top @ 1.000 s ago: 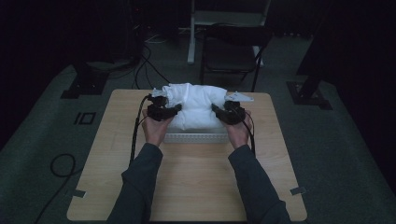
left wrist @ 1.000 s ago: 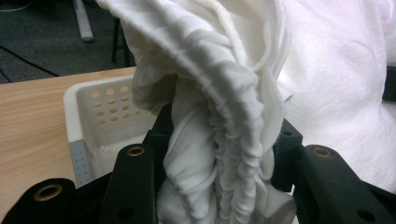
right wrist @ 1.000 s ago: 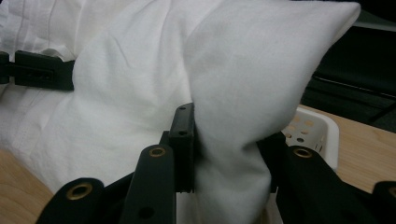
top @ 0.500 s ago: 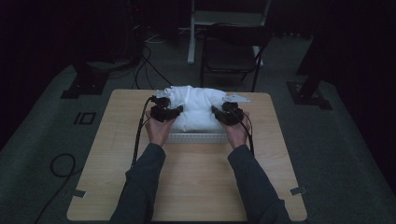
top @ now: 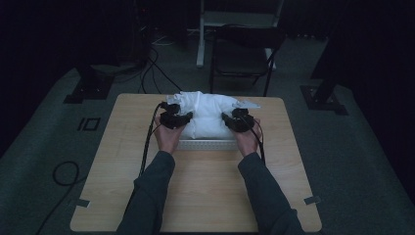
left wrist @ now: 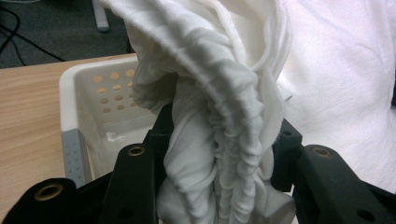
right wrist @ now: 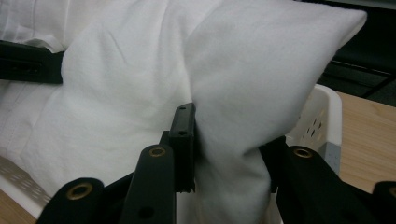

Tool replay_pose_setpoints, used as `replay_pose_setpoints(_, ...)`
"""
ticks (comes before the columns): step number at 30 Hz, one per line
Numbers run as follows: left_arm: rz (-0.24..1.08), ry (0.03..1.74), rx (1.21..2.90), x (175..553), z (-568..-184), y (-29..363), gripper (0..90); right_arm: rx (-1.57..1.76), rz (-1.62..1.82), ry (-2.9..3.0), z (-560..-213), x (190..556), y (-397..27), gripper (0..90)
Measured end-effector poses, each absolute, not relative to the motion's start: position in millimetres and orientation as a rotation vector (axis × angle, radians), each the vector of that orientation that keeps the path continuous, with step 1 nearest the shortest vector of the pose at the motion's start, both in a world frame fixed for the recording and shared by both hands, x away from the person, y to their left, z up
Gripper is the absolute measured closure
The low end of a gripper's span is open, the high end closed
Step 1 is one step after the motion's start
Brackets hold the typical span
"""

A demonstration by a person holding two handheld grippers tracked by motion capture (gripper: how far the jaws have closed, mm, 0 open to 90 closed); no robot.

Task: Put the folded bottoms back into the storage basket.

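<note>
White cloth [top: 209, 116] is heaped in a white basket [top: 205, 145] on the table [top: 205, 196]. Left gripper [left wrist: 219, 186] is clamped on a gathered fold at basket's left end, right gripper [right wrist: 229, 163] is pinching cloth at its right end.

Near half of bench [top: 195, 191] bare wood: open passage between near edge and basket [top: 205, 145]. Side strips along left and right edges free. Far middle blocked by basket heaped with white cloth [top: 208, 115]. Left tongs [top: 175, 119] and right tongs [top: 238, 121] clamp cloth at its two ends; cables [top: 148, 142] cross left strip. Chair [top: 242, 54] stands beyond far edge.
</note>
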State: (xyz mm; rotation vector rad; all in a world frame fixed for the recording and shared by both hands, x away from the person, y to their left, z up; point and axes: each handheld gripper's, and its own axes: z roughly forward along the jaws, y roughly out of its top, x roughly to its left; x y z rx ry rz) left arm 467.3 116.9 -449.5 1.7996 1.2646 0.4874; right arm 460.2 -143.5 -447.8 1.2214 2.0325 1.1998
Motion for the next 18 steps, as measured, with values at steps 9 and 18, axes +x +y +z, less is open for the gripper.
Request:
replay_pose_setpoints(9, 0.490, 1.276, 1.799, 468.6, -453.4, 113.4, 56.1, 1.232, 1.187, 2.037, -451.4, 462.8, -144.5, 67.7)
replay_pose_setpoints(18, 0.495, 1.285, 1.807, 468.9, -458.8, 110.3, 56.1, 1.242, 1.169, 2.043, -456.1, 465.0, -145.6, 67.7)
